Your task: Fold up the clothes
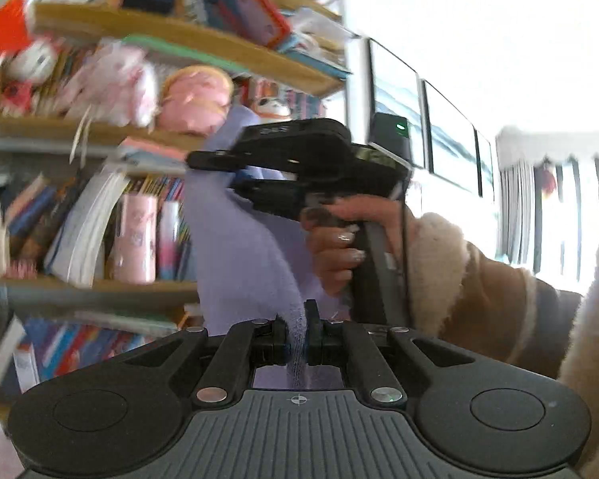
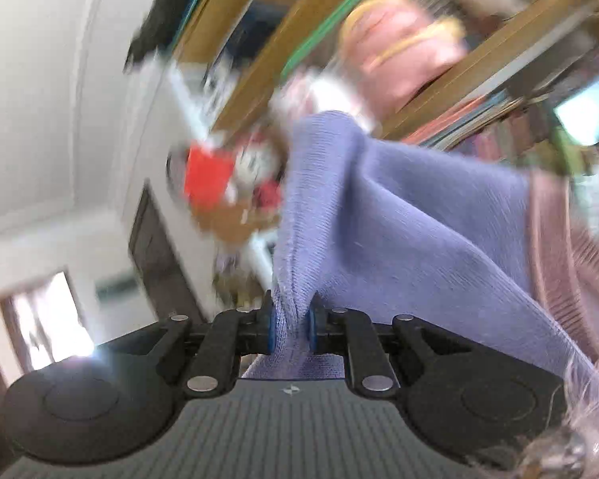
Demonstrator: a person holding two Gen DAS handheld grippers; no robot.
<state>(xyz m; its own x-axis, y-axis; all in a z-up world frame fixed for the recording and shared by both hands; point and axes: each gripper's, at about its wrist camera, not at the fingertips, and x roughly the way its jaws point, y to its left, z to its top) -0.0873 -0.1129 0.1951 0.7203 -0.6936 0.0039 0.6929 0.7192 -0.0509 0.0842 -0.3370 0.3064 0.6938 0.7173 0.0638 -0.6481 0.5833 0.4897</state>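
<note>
A lavender knit garment (image 1: pixel 235 239) hangs in the air between both grippers. My left gripper (image 1: pixel 296 329) is shut on its edge, cloth pinched between the pads. In the left wrist view the right gripper (image 1: pixel 235 175) is ahead and higher, held by a hand in a fleece sleeve, its fingers clamped on the upper part of the garment. In the right wrist view my right gripper (image 2: pixel 291 329) is shut on a bunched edge of the garment (image 2: pixel 399 215), which spreads up and to the right. The garment's lower part is hidden.
A wooden bookshelf (image 1: pixel 100 127) with books, pink plush toys (image 1: pixel 195 99) and a red item stands behind the garment; it also shows blurred in the right wrist view (image 2: pixel 439 92). Windows with curtains (image 1: pixel 539 199) are at right. A doorway (image 2: pixel 44 319) is at left.
</note>
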